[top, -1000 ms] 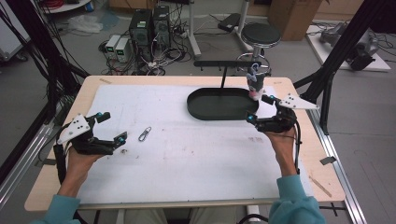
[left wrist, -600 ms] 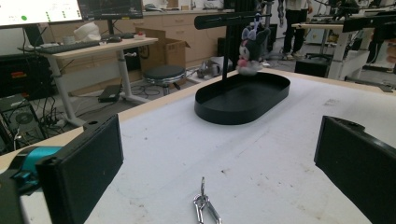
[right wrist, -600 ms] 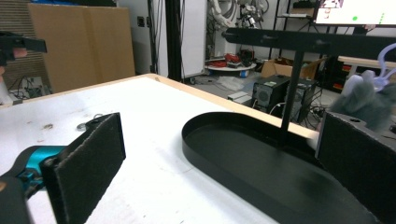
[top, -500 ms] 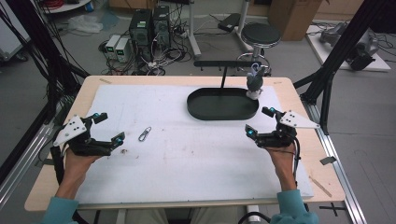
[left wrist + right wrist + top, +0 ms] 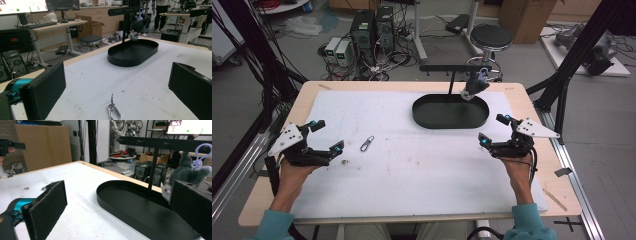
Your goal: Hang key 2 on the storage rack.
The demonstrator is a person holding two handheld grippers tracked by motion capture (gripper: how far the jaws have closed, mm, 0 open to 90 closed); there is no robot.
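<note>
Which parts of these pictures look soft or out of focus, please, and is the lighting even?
High view: even light, faint shadows, slightly soft all over. Left gripper view: carabiner and black tray fairly sharp, the near jaws blurred. Right gripper view: tray rim clear, grey plush keychain soft, monitor glaring.

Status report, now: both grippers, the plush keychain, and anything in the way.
Left gripper and right gripper open, holding nothing. Plush keychain hangs from stand's bar over black tray. Carabiner lies near left gripper.

Black oval tray (image 5: 451, 121); dark grey plush toy (image 5: 474, 85), face seemingly pale; silver carabiner (image 5: 367, 143); white table mat (image 5: 412, 170).
</note>
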